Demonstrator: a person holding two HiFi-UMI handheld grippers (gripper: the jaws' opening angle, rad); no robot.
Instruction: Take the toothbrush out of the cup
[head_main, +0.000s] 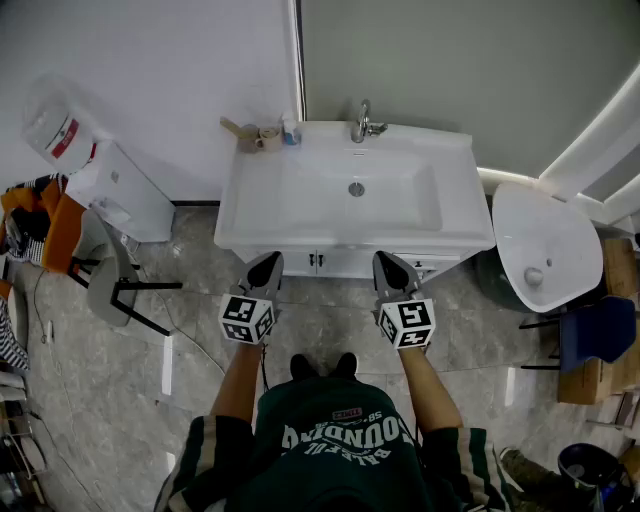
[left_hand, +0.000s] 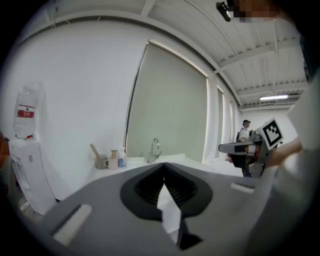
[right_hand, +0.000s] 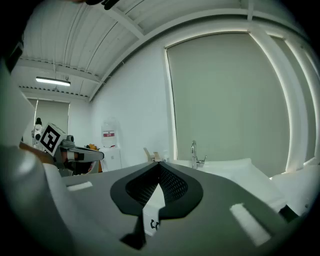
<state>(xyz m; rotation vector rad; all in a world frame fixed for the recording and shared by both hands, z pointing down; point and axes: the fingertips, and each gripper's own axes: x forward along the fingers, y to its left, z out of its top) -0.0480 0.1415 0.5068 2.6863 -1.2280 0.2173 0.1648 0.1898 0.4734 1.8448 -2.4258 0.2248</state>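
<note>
Head view: the left gripper (head_main: 266, 262) and right gripper (head_main: 391, 262) are both closed with nothing in them. The toothbrush (head_main: 235, 127) stands in the cup (left_hand: 101, 162) at eleven o'clock on the counter (head_main: 455, 236), well apart. Nothing is done yet.

White block lettering crosses the person's dark green shirt (head_main: 345, 435) at 6 o'clock in the head view. Seen upside down, it seems to read "BALEFUL BOUNDING". A small red patch beside it is too small to read.

The water bottle (head_main: 55, 125) at 10 o'clock carries a red-and-white label, and its print cannot be read in any view.

The marker cube (head_main: 247, 318) on the left gripper (head_main: 266, 265) and its twin (head_main: 407, 323) on the right gripper (head_main: 390, 265) bear black-and-white square codes, not letters.

At 6 o'clock in the right gripper view, a white strip (right_hand: 154, 220) shows two dark curved marks, cut off and unreadable.
</note>
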